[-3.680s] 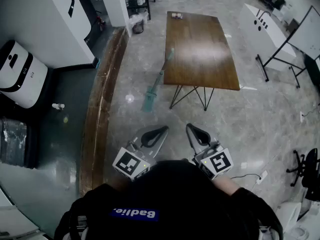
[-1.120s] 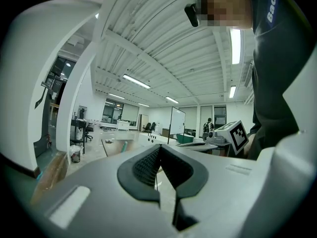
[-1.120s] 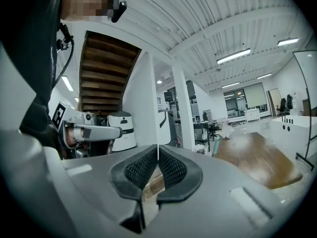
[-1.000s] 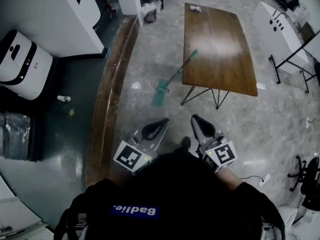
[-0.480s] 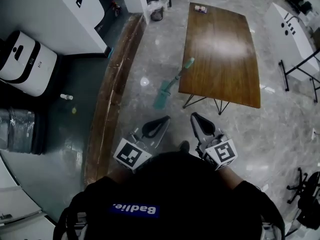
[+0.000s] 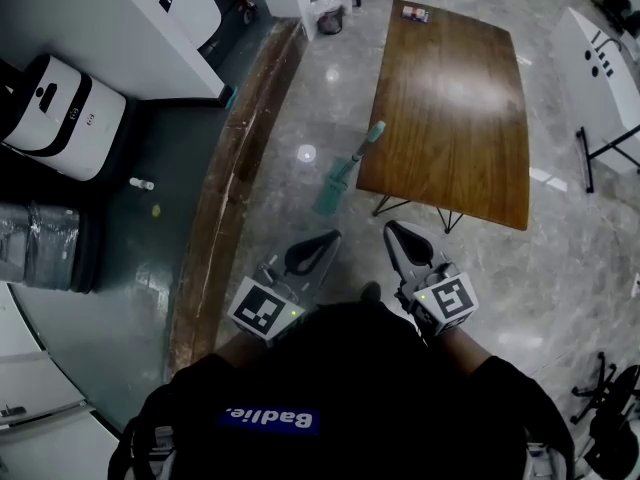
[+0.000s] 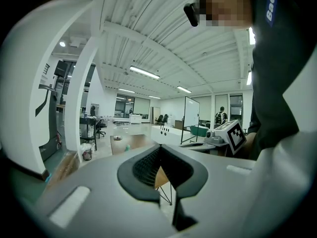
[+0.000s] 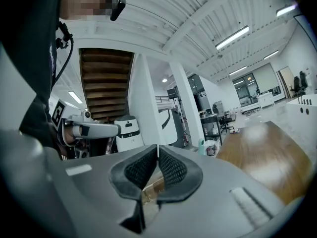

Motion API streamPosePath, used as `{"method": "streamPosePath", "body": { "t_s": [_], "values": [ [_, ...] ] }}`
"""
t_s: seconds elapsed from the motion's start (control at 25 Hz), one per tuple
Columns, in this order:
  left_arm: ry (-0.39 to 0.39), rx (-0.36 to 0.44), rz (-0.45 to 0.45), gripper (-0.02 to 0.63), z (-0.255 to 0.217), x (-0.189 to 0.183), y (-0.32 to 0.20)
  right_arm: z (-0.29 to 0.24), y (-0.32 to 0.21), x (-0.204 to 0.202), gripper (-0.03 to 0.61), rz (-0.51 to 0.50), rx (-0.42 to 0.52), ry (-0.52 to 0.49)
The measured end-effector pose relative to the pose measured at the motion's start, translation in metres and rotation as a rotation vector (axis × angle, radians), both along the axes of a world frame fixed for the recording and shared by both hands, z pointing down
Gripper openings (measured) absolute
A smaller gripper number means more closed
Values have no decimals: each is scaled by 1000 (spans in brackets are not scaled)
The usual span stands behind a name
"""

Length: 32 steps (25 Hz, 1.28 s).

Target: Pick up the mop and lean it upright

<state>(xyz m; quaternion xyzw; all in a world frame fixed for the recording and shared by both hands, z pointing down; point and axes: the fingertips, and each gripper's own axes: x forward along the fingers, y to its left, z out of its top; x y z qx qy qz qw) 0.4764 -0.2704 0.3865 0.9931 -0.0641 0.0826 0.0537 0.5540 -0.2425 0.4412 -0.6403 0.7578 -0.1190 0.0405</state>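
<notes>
The teal mop (image 6: 349, 164) has its flat head on the stone floor and its handle tip resting against the near left edge of the wooden table (image 6: 455, 88). My left gripper (image 6: 326, 239) and right gripper (image 6: 391, 229) are held side by side in front of my body, well short of the mop and apart from it. Both are shut with nothing between the pads, as the left gripper view (image 7: 159, 147) and the right gripper view (image 8: 158, 148) show. The teal handle tip (image 8: 201, 144) shows small and far beyond the right jaws.
A raised wooden strip (image 6: 232, 173) runs along the floor left of the mop, with dark floor and a white machine (image 6: 60, 103) beyond it. A bin (image 6: 328, 16) stands by a pillar. A white board stand (image 6: 603, 63) is right of the table, and a chair base (image 6: 608, 418) is at lower right.
I have walked closer to the table and mop, which now look larger and sit further right. The mop has not moved against the table. Both grippers stay shut and empty before me.
</notes>
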Motion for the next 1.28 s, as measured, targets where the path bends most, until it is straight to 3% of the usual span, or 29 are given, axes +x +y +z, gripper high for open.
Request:
{"method": "streamPosePath", "body": {
  "t_s": [0.44,0.84,1.28],
  "values": [
    [22,-12,48,18,10,3,-22,-1,-23,-1,21,37,-32,22],
    [59,-30,163,18,-1,-8,-69,-7,-62,-19,26,150,-36,61],
    [104,-49,248,18,-1,-31,-121,18,-100,-25,45,268,-120,147]
  ]
}}
